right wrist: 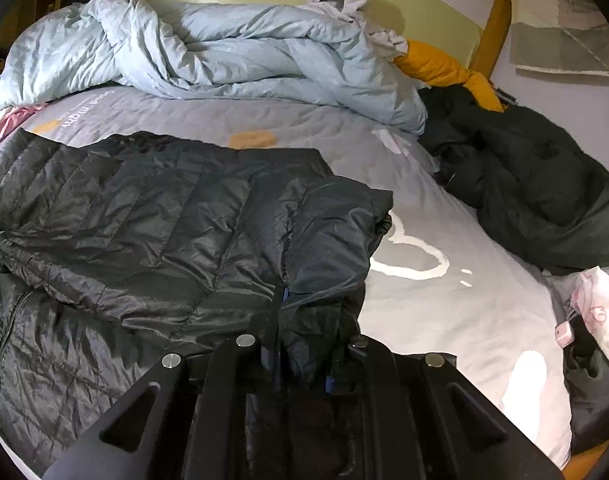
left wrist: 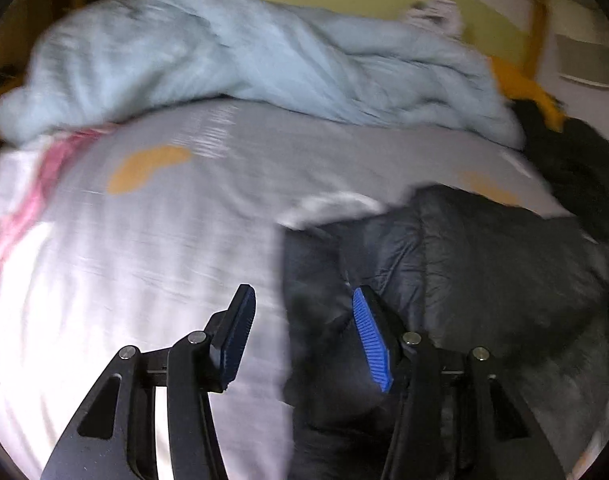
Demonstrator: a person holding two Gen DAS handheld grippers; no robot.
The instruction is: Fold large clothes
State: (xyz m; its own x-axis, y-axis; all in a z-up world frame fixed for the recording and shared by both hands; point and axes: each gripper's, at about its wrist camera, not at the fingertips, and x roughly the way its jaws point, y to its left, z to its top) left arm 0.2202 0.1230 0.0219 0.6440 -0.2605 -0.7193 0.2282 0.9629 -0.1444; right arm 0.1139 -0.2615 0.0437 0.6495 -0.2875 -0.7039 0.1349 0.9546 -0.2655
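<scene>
Left gripper (left wrist: 304, 320) jaws parted, empty, over black jacket (left wrist: 444, 264) edge; right gripper (right wrist: 300, 344) jaws clenched on jacket fold.

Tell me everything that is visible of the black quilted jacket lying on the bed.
The black quilted jacket is a puffy garment of thin, shiny, wrinkled fabric with stitched channels. It lies partly folded on the grey printed bedsheet, one layer turned over another, and a seam or zip line runs along its lower left part. The right gripper is shut on a bunched edge nearest the camera. The left gripper is open over its other edge, with no fabric pinched between the pads.
</scene>
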